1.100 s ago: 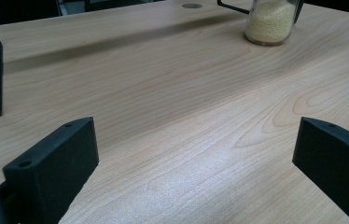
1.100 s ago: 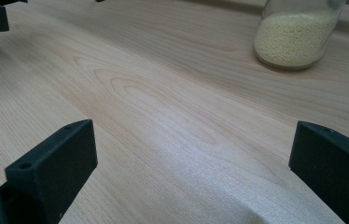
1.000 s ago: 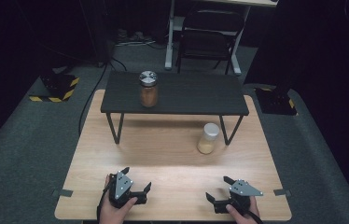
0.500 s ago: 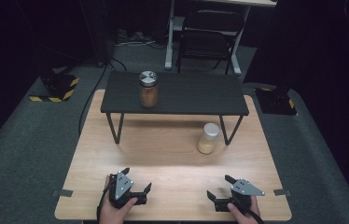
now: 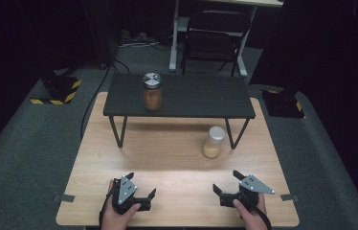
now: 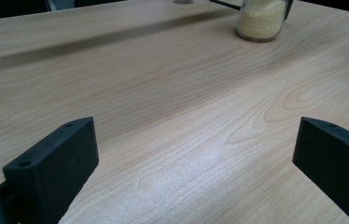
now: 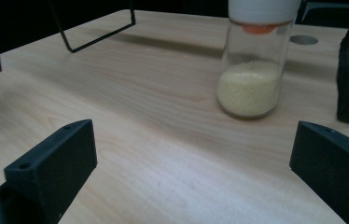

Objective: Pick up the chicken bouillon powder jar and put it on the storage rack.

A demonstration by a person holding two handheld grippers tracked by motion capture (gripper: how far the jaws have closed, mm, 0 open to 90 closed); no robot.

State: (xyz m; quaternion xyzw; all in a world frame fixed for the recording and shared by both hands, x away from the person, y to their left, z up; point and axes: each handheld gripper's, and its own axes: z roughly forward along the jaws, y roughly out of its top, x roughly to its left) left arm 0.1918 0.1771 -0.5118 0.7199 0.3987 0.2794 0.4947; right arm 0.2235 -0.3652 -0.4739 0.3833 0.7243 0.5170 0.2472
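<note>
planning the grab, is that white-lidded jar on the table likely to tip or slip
The white-lidded jar looks tall and narrow, so a high push could tip it. Its clear wall seems smooth, perhaps slippery. The grains sit low, so it is probably light and bottom-weighted.

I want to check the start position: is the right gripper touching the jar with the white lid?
Apart. The high view shows bare wooden table between the right gripper and the white-lidded jar.
</note>
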